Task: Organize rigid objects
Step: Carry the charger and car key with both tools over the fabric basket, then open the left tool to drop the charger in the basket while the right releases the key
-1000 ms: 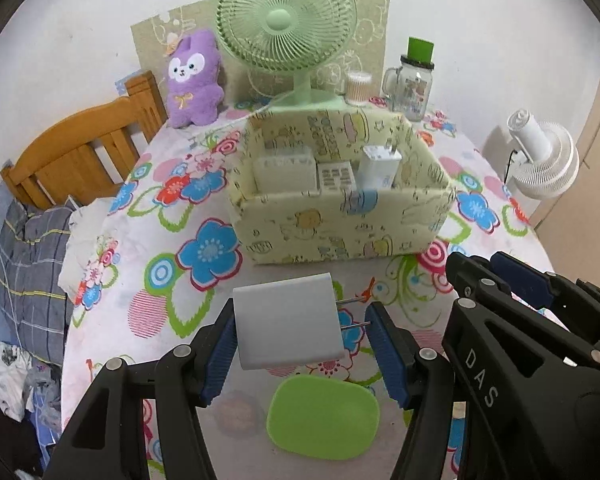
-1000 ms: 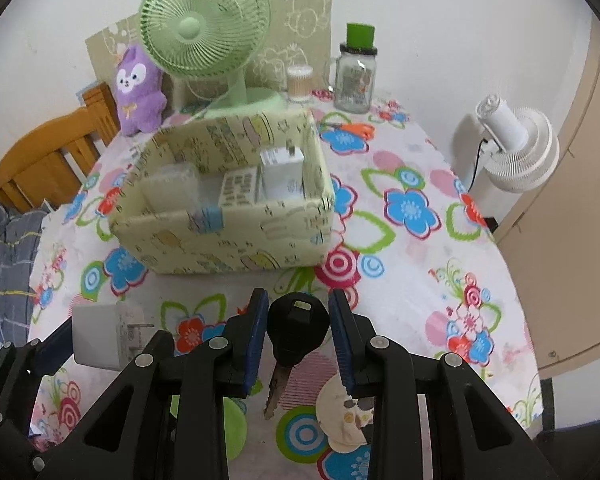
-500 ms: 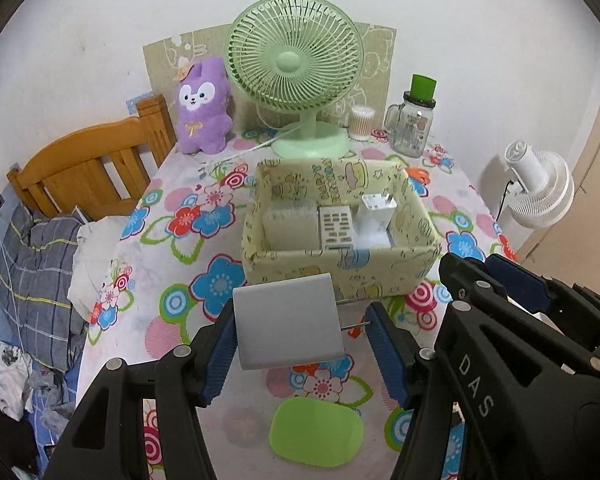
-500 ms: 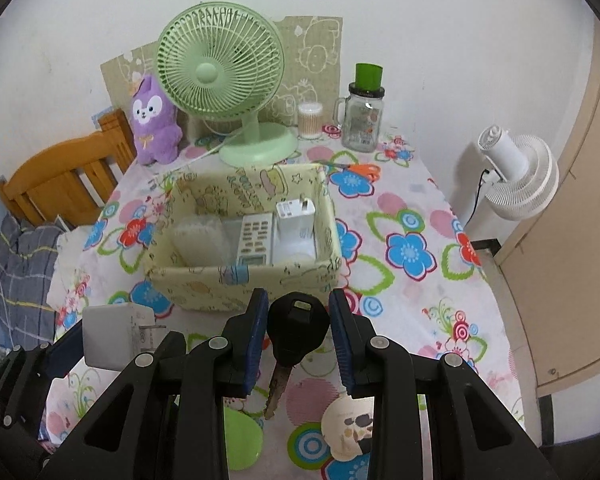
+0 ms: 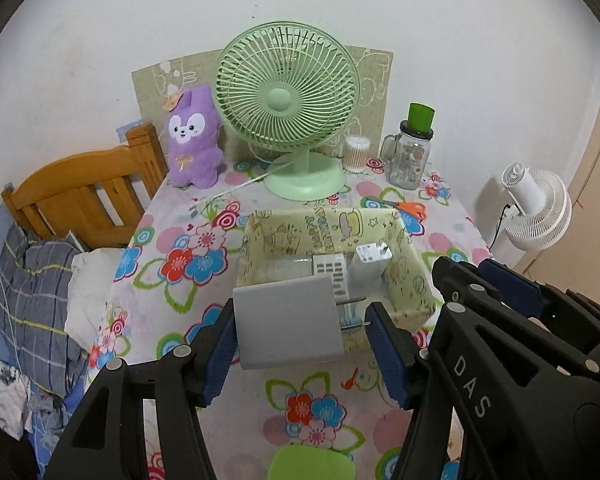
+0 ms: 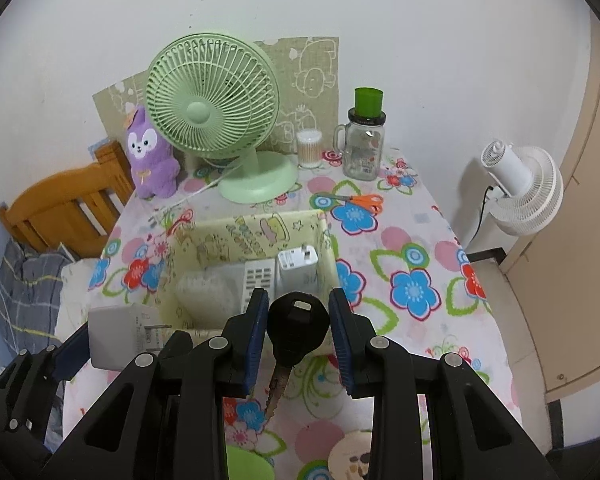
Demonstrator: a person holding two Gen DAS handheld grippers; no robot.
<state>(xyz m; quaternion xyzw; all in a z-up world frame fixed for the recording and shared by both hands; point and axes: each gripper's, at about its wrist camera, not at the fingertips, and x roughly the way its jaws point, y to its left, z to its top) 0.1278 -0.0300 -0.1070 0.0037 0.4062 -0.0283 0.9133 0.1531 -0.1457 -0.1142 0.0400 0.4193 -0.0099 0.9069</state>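
Charger (image 5: 286,322), key (image 6: 298,320) above bin rim (image 6: 244,218)

— What colours on the table?
— The tablecloth (image 6: 412,240) is pale pink with blue, red and green flowers; the fan (image 5: 286,96) is mint green; the plush toy (image 5: 194,136) is purple with a white face.
— And the box?
— The box (image 5: 414,280) is pale yellow with cartoon prints; the charger (image 5: 288,322) is plain white; the key (image 6: 298,322) has a black head.
— The rest?
— The scissors (image 6: 364,200) have orange handles; the jar (image 6: 364,152) is clear with a green cap; the gripper pads (image 6: 258,340) are blue on black.
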